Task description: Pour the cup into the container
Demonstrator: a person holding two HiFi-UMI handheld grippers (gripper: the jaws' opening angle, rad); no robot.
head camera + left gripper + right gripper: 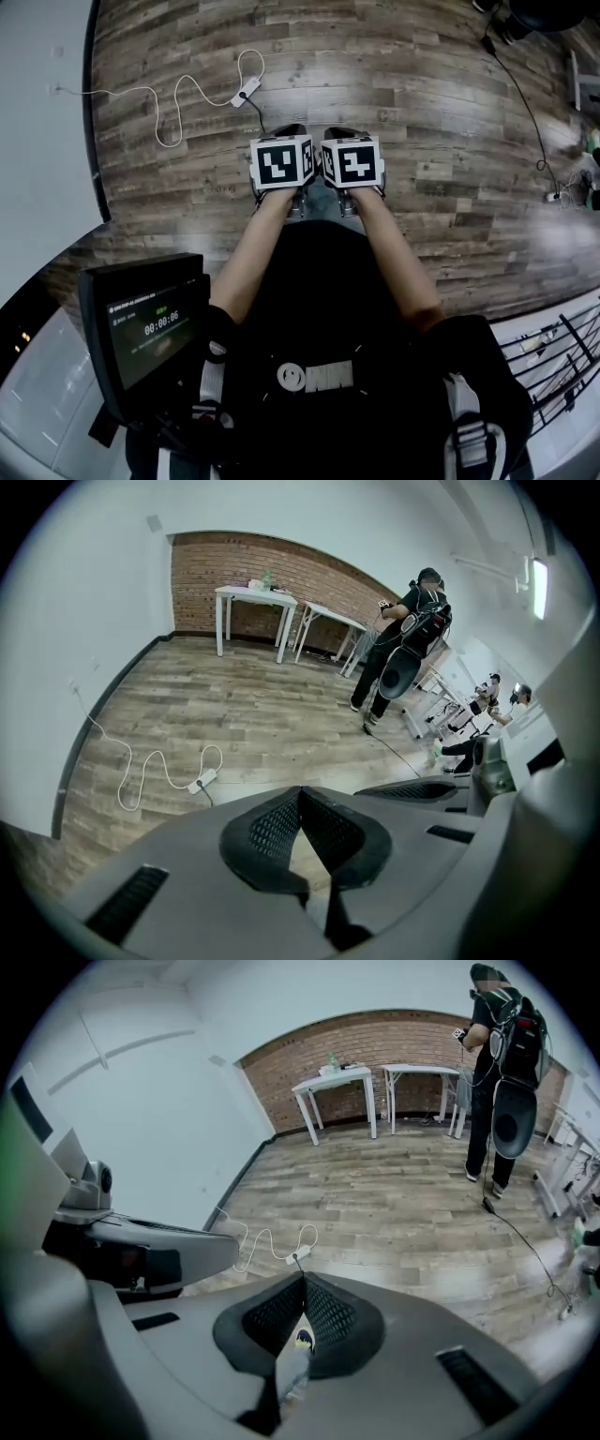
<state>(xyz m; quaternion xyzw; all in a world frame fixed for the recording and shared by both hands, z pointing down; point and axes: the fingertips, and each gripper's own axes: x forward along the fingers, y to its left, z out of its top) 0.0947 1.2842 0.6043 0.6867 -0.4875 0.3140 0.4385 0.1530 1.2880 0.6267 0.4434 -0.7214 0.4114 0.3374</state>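
Observation:
No cup or container can be made out close by. My left gripper and right gripper are held side by side over a wooden floor, their marker cubes almost touching. In the left gripper view the left gripper is shut, tips together, with nothing between them. The right gripper looks the same in its own view: shut and empty. Far off, against a brick wall, stand white tables with small items on top, too small to tell; the left gripper view also shows the tables.
A white cable with a power strip lies on the floor just ahead. A black cable runs along the right. Another person with a backpack rig stands near the tables. A small screen hangs at my chest.

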